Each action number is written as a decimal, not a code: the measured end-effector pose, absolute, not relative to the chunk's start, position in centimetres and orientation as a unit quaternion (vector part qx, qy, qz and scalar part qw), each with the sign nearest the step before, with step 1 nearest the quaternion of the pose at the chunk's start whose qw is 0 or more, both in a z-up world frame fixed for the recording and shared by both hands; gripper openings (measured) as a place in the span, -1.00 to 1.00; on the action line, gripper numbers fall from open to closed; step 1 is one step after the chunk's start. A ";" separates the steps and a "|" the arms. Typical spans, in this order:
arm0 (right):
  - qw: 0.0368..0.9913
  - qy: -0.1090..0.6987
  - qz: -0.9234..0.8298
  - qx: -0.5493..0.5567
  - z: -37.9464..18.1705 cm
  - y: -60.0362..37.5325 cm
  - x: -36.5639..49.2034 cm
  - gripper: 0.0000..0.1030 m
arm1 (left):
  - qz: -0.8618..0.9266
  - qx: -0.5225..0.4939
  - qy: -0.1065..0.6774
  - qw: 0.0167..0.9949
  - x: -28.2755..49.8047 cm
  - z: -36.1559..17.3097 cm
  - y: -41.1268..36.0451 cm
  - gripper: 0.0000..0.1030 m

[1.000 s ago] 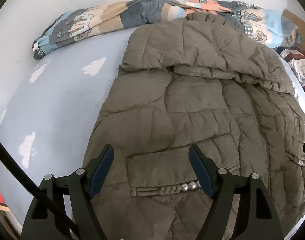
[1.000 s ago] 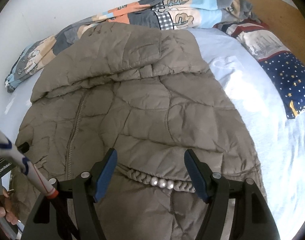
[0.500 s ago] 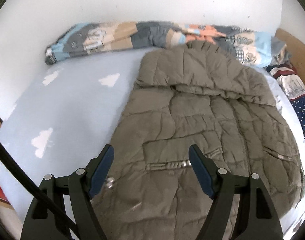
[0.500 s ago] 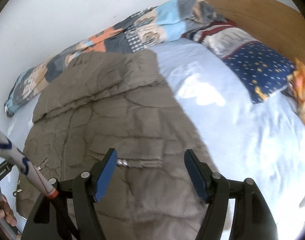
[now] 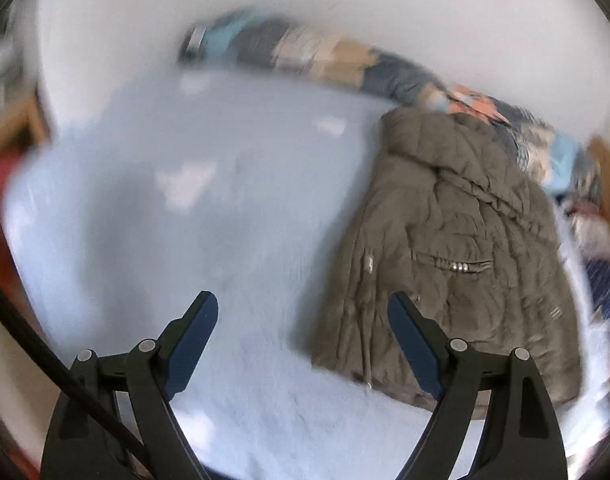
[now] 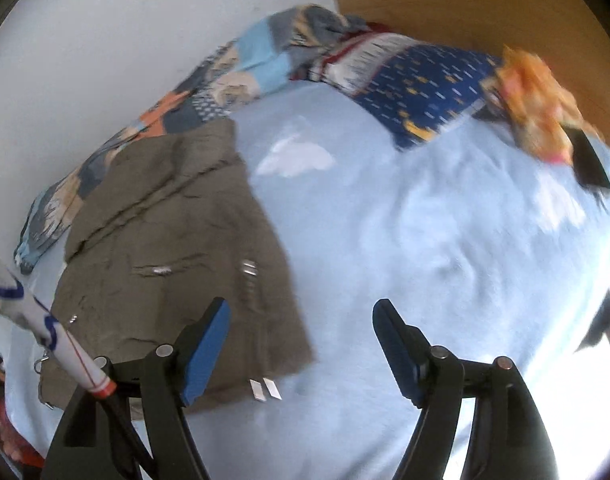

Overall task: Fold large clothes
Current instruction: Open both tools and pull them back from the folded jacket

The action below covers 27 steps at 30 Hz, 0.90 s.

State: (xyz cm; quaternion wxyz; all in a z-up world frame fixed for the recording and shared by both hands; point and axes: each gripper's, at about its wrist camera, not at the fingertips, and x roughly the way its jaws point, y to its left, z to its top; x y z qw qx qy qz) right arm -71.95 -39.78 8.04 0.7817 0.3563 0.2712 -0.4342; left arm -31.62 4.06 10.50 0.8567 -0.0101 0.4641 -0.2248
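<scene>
**Jacket flat on the bed, both grippers free**

The jacket (image 5: 457, 248) lies spread on the bed (image 5: 225, 208), its top end against a quilt (image 6: 233, 76) by the wall. The left gripper (image 5: 303, 320) and right gripper (image 6: 301, 328) hang above it, jaws apart, holding nothing.

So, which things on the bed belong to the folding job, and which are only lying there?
For the job:
- brown padded coat
- left hand-held gripper, open
- right hand-held gripper, open

Only lying there:
- patchwork quilt by the wall
- blue starred pillow
- orange cloth
</scene>
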 end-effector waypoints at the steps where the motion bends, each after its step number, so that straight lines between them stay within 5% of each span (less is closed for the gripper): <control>1: 0.776 0.270 -0.436 0.367 7.6 -40.0 -72.5 0.52 | -0.227 -0.028 0.481 0.846 -31.0 9.9 4.3 0.67; 27: 0.769 0.275 -0.371 0.442 2.9 -41.6 -69.7 0.52 | -0.247 -0.050 0.560 0.789 -30.3 2.5 1.5 0.67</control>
